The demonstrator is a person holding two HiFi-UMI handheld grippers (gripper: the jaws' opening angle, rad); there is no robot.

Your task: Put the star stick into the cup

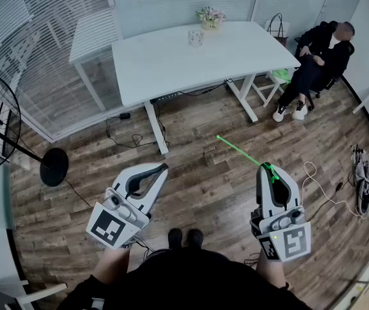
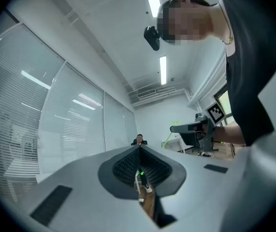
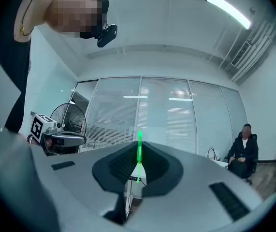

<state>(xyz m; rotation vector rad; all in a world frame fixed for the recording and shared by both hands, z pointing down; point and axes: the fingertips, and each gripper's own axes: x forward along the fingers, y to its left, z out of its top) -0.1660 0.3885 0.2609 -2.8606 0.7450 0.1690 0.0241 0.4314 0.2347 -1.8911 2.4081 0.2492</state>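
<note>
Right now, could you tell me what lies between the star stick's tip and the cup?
In the head view, beyond the star stick: bare wooden floor, a black cable, then bare white tabletop up to the cup.

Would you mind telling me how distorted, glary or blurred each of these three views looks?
Head view: evenly lit and sharp, floorboards bowing toward the edges. Left gripper view: heavy fisheye, black corners, ceiling light blown out. Right gripper view: same fisheye, star stick glowing oversaturated green.

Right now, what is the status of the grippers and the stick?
Left gripper shut, empty. Right gripper shut on green stick. Cup on table ahead, open floor between.
</note>
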